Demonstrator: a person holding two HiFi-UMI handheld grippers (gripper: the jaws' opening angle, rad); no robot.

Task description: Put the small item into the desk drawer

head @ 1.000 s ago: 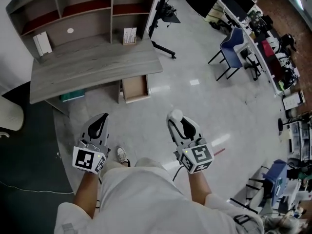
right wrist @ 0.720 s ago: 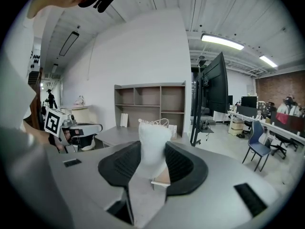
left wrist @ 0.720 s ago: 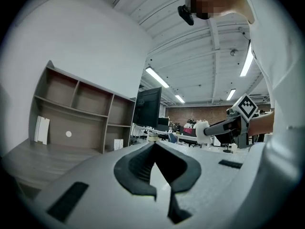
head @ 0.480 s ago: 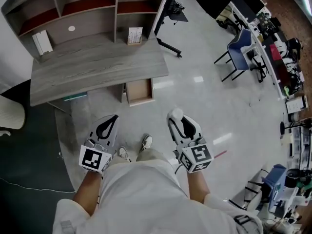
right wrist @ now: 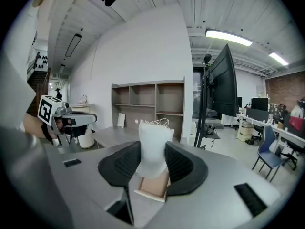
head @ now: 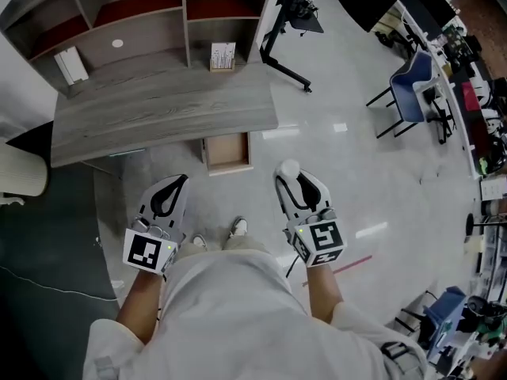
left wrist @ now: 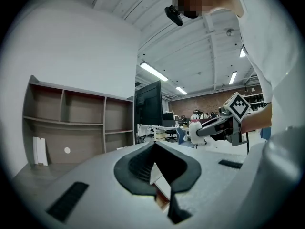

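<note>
Right tongs (right wrist: 152, 151): clamped on the small white item (right wrist: 153, 128), held upright and aimed at the open desk drawer (head: 227, 152) under the table (head: 158, 113). Left tongs (head: 177, 184): closed, empty, probably spare since the drawer is already open.

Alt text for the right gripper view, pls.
The right gripper's jaws clamp a small white item, aimed at an open drawer under a grey desk. A shelf unit stands behind the desk; the left gripper shows at left.
</note>
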